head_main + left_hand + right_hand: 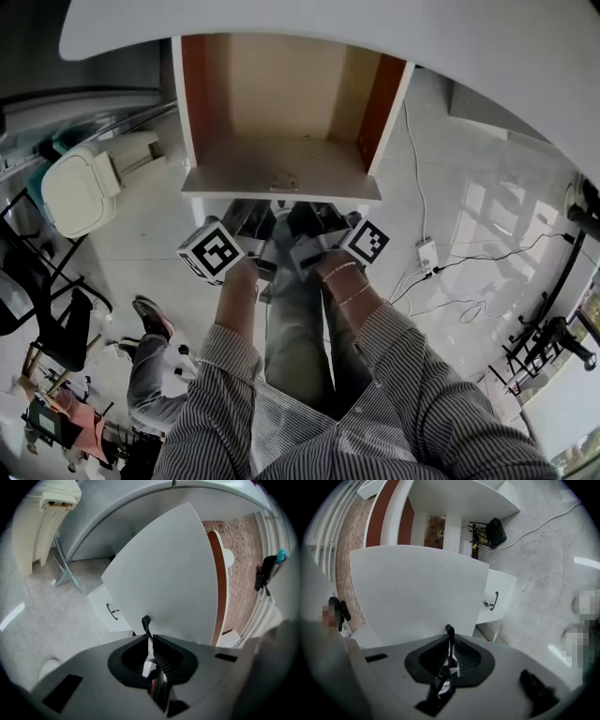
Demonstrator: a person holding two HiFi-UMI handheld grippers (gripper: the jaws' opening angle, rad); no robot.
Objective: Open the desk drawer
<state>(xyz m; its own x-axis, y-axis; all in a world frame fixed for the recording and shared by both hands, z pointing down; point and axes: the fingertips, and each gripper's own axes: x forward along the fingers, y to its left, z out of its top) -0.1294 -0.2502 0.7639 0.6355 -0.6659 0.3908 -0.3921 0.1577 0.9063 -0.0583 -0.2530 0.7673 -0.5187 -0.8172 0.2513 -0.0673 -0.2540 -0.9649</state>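
Note:
The desk drawer (234, 178) stands pulled out from under the white desk top (394, 37); its pale wooden inside is bare and its side walls are red-brown. Both grippers hang just in front of and below its white front panel, above the person's knees. The left gripper (248, 220) and the right gripper (314, 223) lie side by side, pointing towards the drawer. In the left gripper view the jaws (147, 625) stand together before the drawer's white panel (168, 569), nothing between them. The right gripper's jaws (449, 632) look the same before the panel (417, 592).
A cream lidded bin (80, 187) and a black chair (47, 300) stand at the left. Cables and a power strip (427, 253) lie on the floor at the right. A small white cabinet with a black handle (110, 611) (494, 602) sits under the desk. Another person's shoe (150, 319) is nearby.

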